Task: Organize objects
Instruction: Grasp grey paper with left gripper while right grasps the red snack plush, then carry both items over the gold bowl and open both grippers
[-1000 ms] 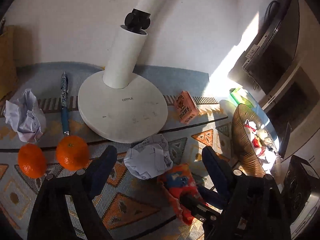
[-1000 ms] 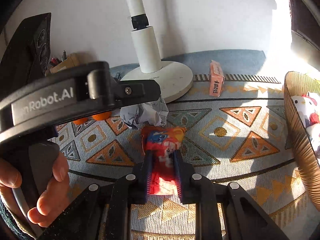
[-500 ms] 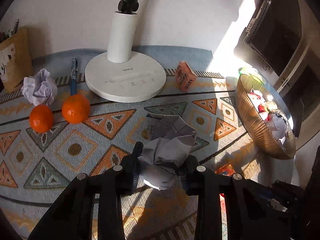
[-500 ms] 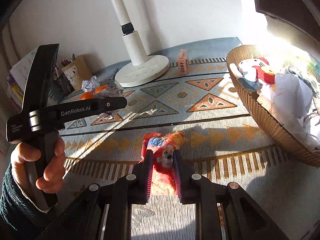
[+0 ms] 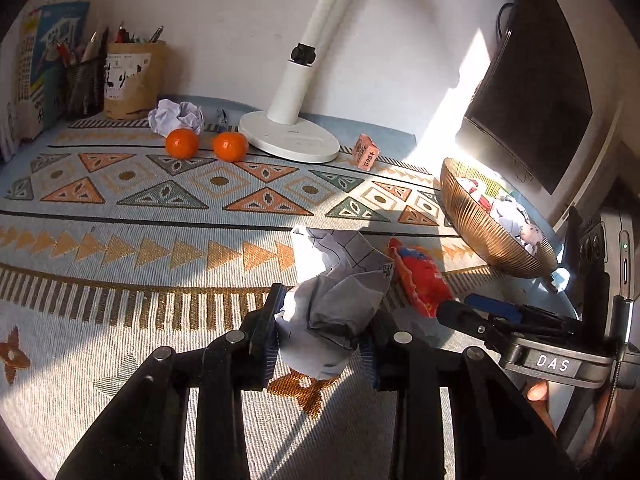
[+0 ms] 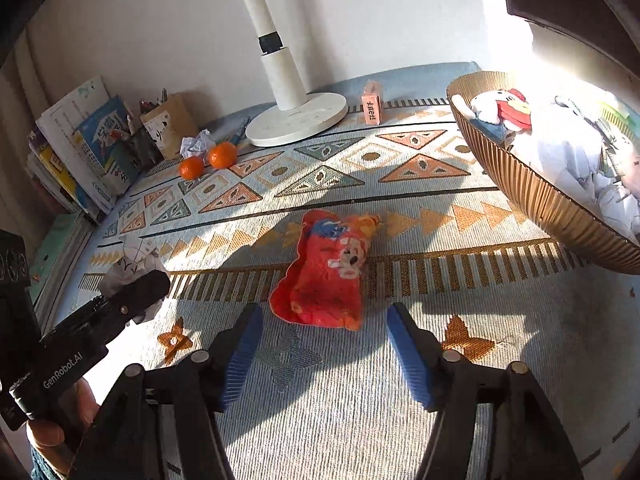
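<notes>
Red packet newly released, fingers apart

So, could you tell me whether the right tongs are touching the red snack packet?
Apart: the right wrist view shows the right tongs open, the red snack packet lying beyond both pads.

Crumpled ball of white lined paper, creased and partly shaded, lifted above the patterned woven mat and pinched from both sides; seen small at the left edge of the right wrist view. Flat red-orange plastic snack packet with cartoon print, wrinkled, lying flat on the mat's striped band, free of contact, near the ribbed golden-brown bowl; in the left wrist view the packet lies just right of the paper ball. The bowl, standing at the mat's right side, holds crumpled white papers and a small plush toy. Two round orange tangerines rest side by side at the mat's far edge, one touching a second crumpled white paper ball.
</notes>
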The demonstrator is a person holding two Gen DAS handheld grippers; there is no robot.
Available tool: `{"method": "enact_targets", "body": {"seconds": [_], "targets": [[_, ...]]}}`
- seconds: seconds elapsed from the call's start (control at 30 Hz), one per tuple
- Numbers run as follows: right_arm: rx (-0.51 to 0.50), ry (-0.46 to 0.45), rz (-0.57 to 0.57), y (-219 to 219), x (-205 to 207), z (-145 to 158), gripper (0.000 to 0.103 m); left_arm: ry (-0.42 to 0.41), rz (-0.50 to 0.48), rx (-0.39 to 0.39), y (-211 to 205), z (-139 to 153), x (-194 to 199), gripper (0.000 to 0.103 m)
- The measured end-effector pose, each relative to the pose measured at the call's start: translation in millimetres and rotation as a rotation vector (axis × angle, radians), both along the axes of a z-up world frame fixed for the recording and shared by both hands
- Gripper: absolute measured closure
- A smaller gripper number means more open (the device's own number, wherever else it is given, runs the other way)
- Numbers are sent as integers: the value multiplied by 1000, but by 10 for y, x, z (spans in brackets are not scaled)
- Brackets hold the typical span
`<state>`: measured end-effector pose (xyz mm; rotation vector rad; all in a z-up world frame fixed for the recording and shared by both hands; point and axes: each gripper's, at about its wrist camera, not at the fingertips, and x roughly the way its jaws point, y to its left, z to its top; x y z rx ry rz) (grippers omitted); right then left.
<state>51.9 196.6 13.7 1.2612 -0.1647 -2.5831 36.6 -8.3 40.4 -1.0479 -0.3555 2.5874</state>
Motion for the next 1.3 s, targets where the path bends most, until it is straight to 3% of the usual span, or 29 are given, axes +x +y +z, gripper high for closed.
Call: {"method": "enact_targets", "body": {"seconds": [0.13,0.3,0.37,0.47,0.53,0.6,0.7,0.83,0.93,1.07,1.13,1.17,1.2,1.23,1.3], "targets": [[47,-8,-2,-190,-260,-36,26,10,-6,41,-40,3,27,72],[216,-11,-84,-331,-386,-132,37,23,-10,44,-32,19,56,72],[189,-9,-50,-336,-378,-129,65,19,-8,34,-14,15,52,72],[185,12,-21,-320,-304,-81,74,14,-5,-16,65,21,54,73],[80,31,2,-181,-195,56,76,20,-28,-62,181,75,63,73],[26,101,-6,5,-45,312,76,42,-73,-55,330,259,46,73],[13,247,-93,427,115,841,76,115,-156,-31,681,694,-64,72],[-9,380,-305,1208,117,1391,75,187,-300,-37,1399,1166,-360,72],[24,364,-555,1693,-22,1530,75,212,-364,-33,1908,1322,-631,72],[-42,337,-571,1958,-313,1509,75,190,-403,-14,2324,1286,-928,72],[-80,309,-518,2011,-493,1462,71,196,-428,-44,2492,1214,-1038,62],[-66,286,-480,2029,-604,1439,69,184,-436,-79,2567,1155,-1092,37],[-41,269,-489,2051,-660,1408,69,168,-421,-120,2616,1092,-1132,19],[-18,261,-517,2081,-664,1374,69,153,-399,-142,2615,1026,-1163,19],[-24,255,-514,2121,-606,1319,69,113,-412,-115,2509,925,-1159,19]]}}
